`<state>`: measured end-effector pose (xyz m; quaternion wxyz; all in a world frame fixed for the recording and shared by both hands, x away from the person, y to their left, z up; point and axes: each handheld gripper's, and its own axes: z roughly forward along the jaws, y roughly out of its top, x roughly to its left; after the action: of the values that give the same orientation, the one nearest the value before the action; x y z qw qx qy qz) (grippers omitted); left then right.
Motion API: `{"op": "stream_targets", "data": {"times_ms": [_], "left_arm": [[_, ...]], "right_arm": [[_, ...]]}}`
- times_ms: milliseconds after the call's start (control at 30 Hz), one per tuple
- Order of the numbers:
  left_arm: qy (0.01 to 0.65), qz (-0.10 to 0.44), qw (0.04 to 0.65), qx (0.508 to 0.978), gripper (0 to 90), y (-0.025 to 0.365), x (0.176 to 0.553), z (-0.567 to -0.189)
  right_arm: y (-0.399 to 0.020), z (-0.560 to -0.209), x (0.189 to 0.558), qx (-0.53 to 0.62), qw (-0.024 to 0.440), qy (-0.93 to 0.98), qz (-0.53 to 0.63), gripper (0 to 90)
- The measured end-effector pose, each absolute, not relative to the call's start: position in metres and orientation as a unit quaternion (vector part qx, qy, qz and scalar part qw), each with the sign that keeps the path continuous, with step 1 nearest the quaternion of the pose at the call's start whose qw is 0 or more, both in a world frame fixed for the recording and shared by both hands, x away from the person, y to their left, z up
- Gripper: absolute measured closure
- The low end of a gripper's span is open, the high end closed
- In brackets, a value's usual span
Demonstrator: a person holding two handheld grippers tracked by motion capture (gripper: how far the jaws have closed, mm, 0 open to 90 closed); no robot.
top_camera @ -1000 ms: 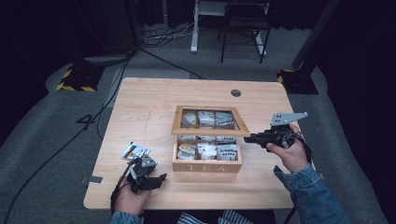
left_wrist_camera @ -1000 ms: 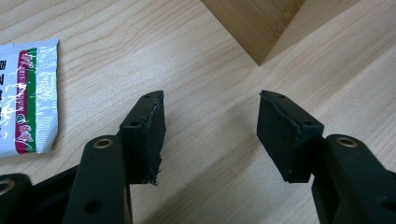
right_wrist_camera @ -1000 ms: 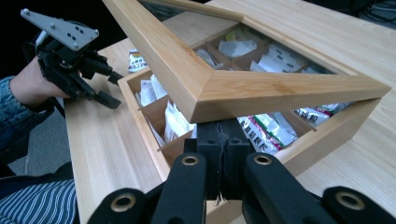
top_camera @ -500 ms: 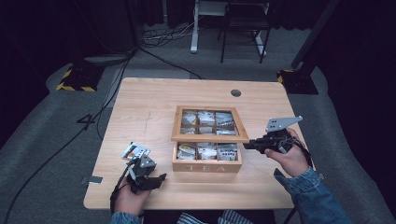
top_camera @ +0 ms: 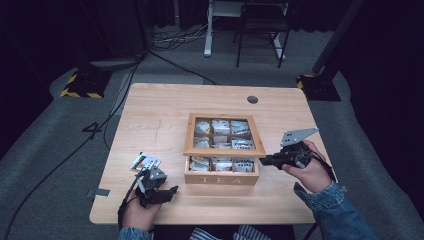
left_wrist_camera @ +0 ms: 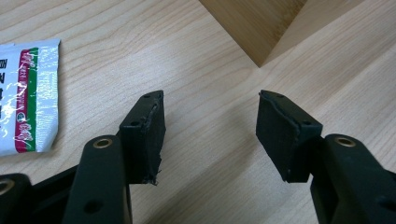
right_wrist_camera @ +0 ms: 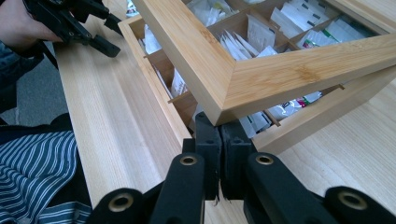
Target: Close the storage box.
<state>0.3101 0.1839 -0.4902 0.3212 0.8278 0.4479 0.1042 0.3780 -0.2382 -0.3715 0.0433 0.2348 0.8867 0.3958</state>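
Right gripper (right_wrist_camera: 218,140): jaws together under corner of raised lid (right_wrist_camera: 261,79), tea box (top_camera: 221,172) mid-tabletop, toward near edge. Left gripper (left_wrist_camera: 210,130): jaws apart, empty, over near-left tabletop (left_wrist_camera: 210,56); tea sachet (left_wrist_camera: 23,98) just beside.

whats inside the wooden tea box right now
The tea box holds rows of tea packets in wooden compartments. The lid, propped up on the shut right claw, covers most of them; its frame hides some.

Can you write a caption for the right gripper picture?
Shut right tongs propping up the wooden tea box lid over the tea bags.
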Motion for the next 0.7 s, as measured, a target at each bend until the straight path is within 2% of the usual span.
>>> {"op": "stream_targets", "data": {"times_ms": [700], "left_arm": [[0.450,0.106,0.324,0.825,43.0,0.185,0.310,-0.491]], "right_arm": [[-0.228,-0.384,0.379,0.226,0.016,0.922,0.314,86.6]]}}
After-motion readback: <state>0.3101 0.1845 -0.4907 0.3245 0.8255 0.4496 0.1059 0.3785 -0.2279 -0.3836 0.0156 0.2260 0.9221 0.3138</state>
